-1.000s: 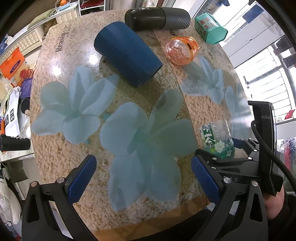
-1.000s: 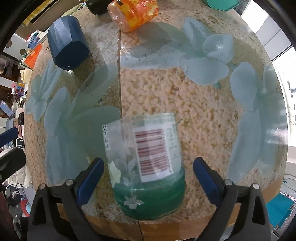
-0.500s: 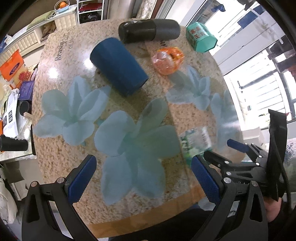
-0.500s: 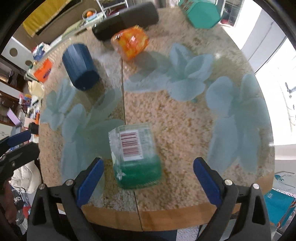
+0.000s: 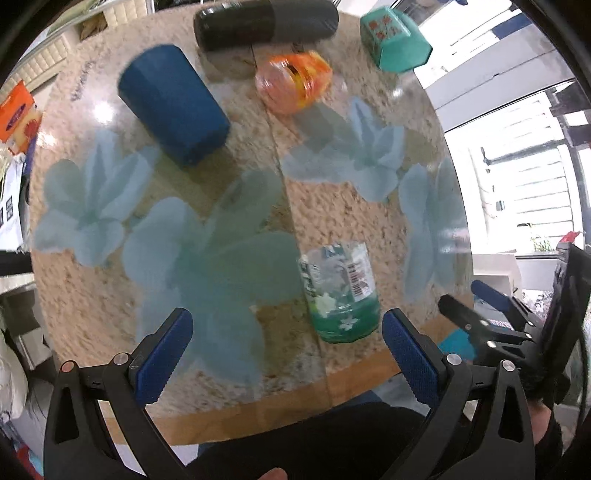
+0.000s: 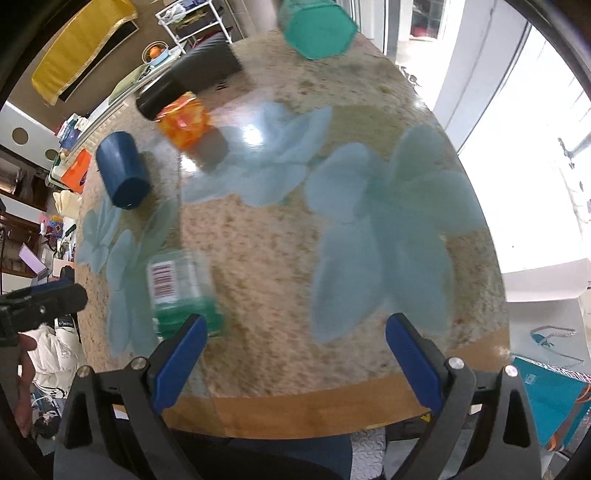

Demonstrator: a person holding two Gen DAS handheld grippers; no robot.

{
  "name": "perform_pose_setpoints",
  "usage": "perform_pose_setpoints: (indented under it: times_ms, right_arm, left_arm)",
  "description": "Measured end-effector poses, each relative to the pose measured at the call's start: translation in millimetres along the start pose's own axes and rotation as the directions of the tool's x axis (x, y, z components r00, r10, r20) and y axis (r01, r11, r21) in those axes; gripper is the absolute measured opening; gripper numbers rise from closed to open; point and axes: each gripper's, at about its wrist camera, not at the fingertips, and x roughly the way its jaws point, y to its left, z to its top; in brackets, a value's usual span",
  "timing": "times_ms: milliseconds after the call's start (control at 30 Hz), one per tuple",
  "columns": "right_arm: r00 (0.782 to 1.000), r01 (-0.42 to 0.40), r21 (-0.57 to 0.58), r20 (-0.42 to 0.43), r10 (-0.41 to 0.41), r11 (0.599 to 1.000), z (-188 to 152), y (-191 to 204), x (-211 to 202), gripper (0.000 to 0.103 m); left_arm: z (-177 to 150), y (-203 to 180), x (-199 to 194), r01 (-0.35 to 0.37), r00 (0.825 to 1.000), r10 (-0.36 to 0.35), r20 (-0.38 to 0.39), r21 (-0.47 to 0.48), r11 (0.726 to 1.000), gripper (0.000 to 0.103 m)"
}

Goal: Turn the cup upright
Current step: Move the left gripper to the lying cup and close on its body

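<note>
A clear plastic cup with a green base and a barcode label (image 5: 340, 291) stands near the table's front edge; it also shows in the right wrist view (image 6: 181, 291). My left gripper (image 5: 284, 350) is open and empty, above the front edge, left of the cup. My right gripper (image 6: 295, 358) is open and empty, to the right of the cup and apart from it; it also shows in the left wrist view (image 5: 480, 306) beyond the table's right edge.
On the round flower-patterned table (image 5: 351, 229) a dark blue cup (image 5: 173, 103) lies on its side at the back left. An orange cup (image 5: 295, 81), a black cylinder (image 5: 266, 24) and a teal box (image 5: 395, 44) lie at the back.
Both grippers have pulled back and up from the table. The right gripper, which framed the green cup between open fingers, has moved right and away from it. The cup stays standing.
</note>
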Motion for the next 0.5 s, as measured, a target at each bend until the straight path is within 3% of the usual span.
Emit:
perform_pose_setpoints:
  times_ms: [133,500]
  right_arm:
    - [1.000,-0.020,0.001,-0.002,0.020,1.000,2.7,-23.0,-3.0,0.097]
    - [0.997,-0.070,-0.042,-0.042,0.068,0.997,10.1,-70.1,5.1,0.097]
  left_arm:
    - [1.5,-15.5,23.4,-0.054,0.997,0.053,-0.053,-0.025,0.998,0.103]
    - [17.7,-32.7,76.4,-0.066,0.992,0.049,-0.116,-0.153,0.986,0.103]
